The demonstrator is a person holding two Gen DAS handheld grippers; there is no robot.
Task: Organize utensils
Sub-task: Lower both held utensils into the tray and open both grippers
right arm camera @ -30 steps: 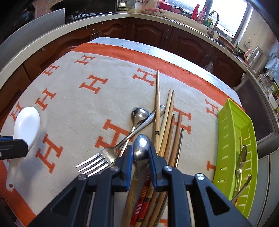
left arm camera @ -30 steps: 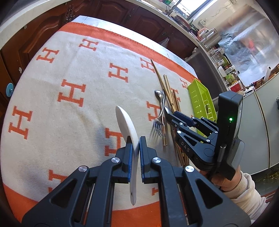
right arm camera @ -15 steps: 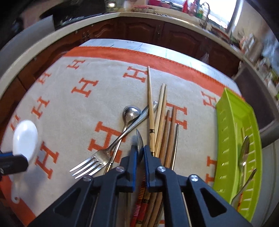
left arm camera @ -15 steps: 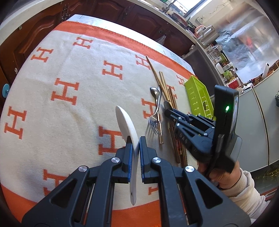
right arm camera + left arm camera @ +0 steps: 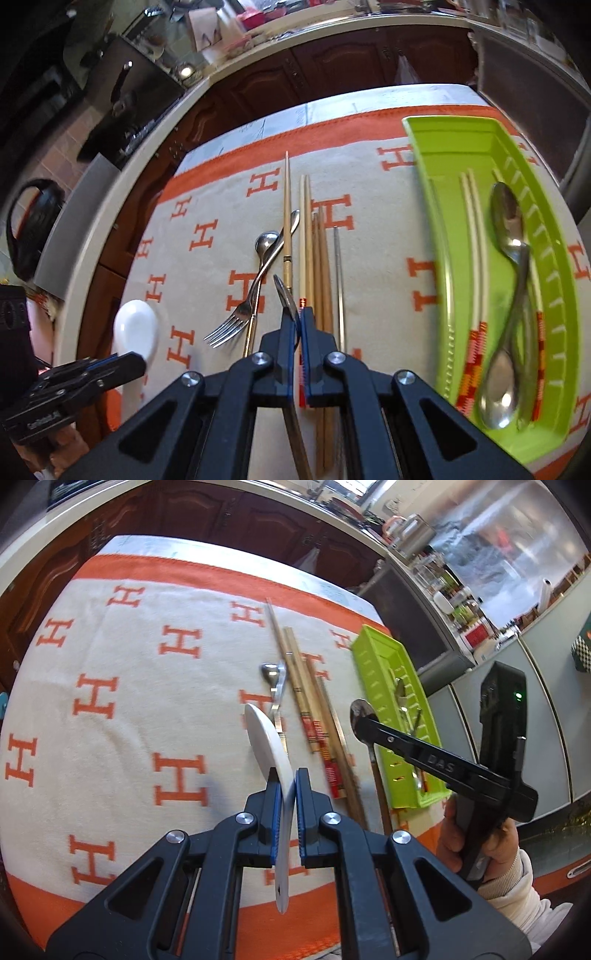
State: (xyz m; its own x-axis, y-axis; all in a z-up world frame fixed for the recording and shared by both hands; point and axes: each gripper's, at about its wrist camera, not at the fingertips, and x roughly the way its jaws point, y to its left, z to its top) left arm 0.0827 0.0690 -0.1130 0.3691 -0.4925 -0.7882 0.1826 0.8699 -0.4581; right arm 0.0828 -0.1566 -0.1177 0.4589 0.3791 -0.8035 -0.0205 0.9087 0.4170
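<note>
My left gripper (image 5: pixel 285 782) is shut on a white ceramic spoon (image 5: pixel 266 738), held on edge above the cloth; it also shows in the right wrist view (image 5: pixel 135 328). My right gripper (image 5: pixel 297 317) is shut on a metal spoon with a wooden handle (image 5: pixel 285 297), lifted off the cloth; in the left wrist view that spoon (image 5: pixel 360 712) hangs beside the green tray (image 5: pixel 380 679). The tray (image 5: pixel 443 229) holds spoons (image 5: pixel 509 229) and chopsticks (image 5: pixel 474 236). A fork (image 5: pixel 236 317), a small spoon (image 5: pixel 266 242) and several chopsticks (image 5: pixel 306 229) lie on the cloth.
An orange and cream cloth with H marks (image 5: pixel 110 701) covers the table. Dark wood cabinets (image 5: pixel 314 74) and a counter stand behind it. A grey cabinet front (image 5: pixel 546 716) lies to the right of the tray.
My right gripper closed on the wooden-handled spoon, lifted it and swung right toward the green tray. My left gripper kept hold of the white spoon and moved slightly right.
</note>
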